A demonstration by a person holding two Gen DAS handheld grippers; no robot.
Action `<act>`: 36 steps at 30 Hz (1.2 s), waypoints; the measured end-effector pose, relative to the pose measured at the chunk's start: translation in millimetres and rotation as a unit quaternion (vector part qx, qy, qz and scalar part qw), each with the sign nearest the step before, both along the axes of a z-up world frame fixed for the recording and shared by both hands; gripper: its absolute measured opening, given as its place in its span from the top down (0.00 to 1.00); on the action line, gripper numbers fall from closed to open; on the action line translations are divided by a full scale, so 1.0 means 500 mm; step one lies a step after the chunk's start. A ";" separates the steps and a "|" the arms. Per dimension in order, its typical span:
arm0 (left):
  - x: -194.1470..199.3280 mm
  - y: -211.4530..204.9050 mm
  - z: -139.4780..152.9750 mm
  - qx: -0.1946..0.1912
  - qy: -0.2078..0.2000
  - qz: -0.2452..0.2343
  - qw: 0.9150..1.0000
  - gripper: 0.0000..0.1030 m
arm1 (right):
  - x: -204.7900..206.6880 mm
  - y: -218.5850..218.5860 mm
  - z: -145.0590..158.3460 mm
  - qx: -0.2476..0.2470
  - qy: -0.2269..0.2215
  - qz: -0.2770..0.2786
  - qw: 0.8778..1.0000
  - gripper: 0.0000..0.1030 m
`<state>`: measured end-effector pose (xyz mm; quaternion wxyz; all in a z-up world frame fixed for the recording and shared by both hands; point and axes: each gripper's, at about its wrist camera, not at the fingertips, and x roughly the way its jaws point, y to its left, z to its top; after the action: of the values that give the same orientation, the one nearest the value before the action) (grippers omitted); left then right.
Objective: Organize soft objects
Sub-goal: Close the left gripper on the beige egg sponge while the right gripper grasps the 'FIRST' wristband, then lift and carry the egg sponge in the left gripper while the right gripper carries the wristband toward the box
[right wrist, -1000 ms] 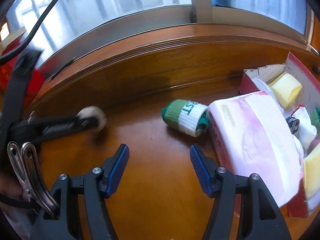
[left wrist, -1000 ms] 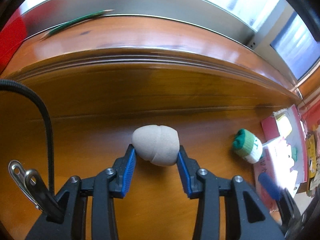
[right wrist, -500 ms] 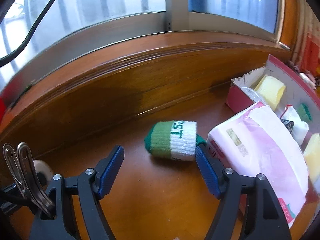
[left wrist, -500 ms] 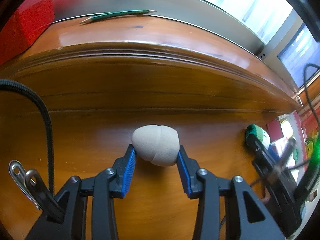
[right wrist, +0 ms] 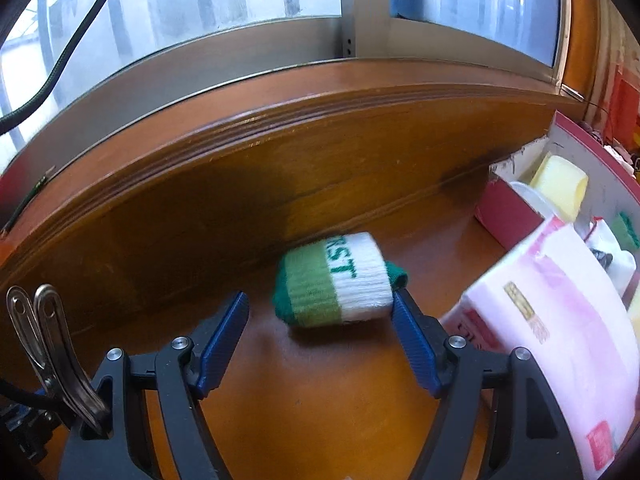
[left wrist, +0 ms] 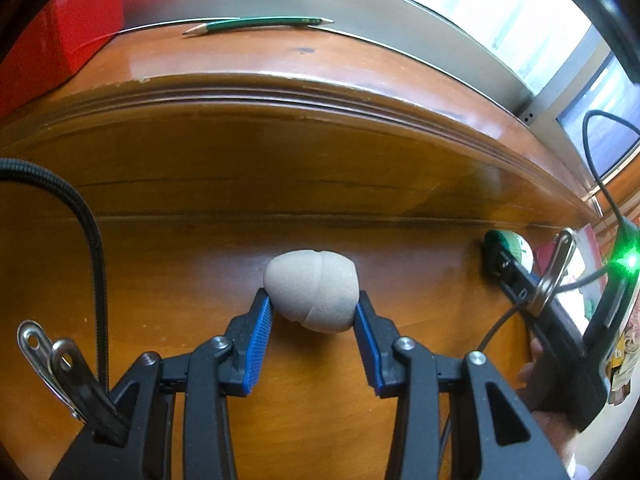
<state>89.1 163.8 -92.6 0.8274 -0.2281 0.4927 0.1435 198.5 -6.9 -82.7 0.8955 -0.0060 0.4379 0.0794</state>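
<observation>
A beige egg-shaped sponge sits between the blue pads of my left gripper, which is shut on it above the wooden table. A rolled green and white knit sock lies on the table by the wooden ledge. My right gripper is open, its fingers on either side of the sock; the right pad is close to the sock's white end. The right gripper also shows in the left wrist view, with the sock partly hidden behind it.
A pink tissue pack lies just right of the sock. Behind it stands a red box with yellow and white soft items. A green pencil and a red box rest on the window ledge.
My right gripper has moved forward and to the right, from the middle of the table to around the green and white sock. My left gripper still holds the sponge and has turned slightly left.
</observation>
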 end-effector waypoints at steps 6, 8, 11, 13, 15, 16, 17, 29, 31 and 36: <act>0.001 0.009 0.003 0.001 -0.004 0.007 1.000 0.59 | 0.011 -0.003 0.000 0.007 -0.004 0.012 1.000 0.37; 0.001 0.010 0.003 0.001 -0.004 0.008 1.000 0.59 | 0.017 0.001 -0.004 0.007 -0.001 0.011 1.000 0.45; 0.004 0.012 0.004 0.001 -0.003 0.010 1.000 0.59 | 0.017 -0.001 -0.007 0.002 -0.001 0.011 1.000 0.53; 0.005 0.011 0.003 0.002 -0.003 0.010 1.000 0.59 | 0.014 0.000 -0.009 0.005 0.002 0.014 1.000 0.59; 0.005 0.009 0.003 0.002 -0.002 0.009 1.000 0.59 | 0.009 -0.001 -0.006 0.005 -0.002 0.019 1.000 0.65; 0.005 0.008 0.003 0.003 -0.002 0.009 1.000 0.59 | 0.005 0.000 -0.003 0.004 -0.006 0.024 1.000 0.66; 0.005 0.006 0.003 0.004 -0.002 0.008 1.000 0.59 | 0.001 0.002 0.000 0.004 -0.009 0.028 1.000 0.69; 0.001 -0.013 0.024 0.010 -0.010 0.001 1.000 0.59 | -0.037 -0.009 0.023 0.029 -0.009 0.067 0.997 0.74; 0.000 -0.020 0.032 0.012 -0.013 -0.001 1.000 0.59 | -0.041 -0.014 0.029 0.036 -0.009 0.071 0.997 0.74; -0.006 -0.036 0.049 0.018 -0.019 -0.008 1.000 0.59 | -0.063 -0.028 0.056 0.050 -0.015 0.078 0.996 0.74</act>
<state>86.0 145.7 -68.1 0.8415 -0.2123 0.4761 0.1417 167.2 -21.0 -54.7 0.8925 0.0031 0.4177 0.1703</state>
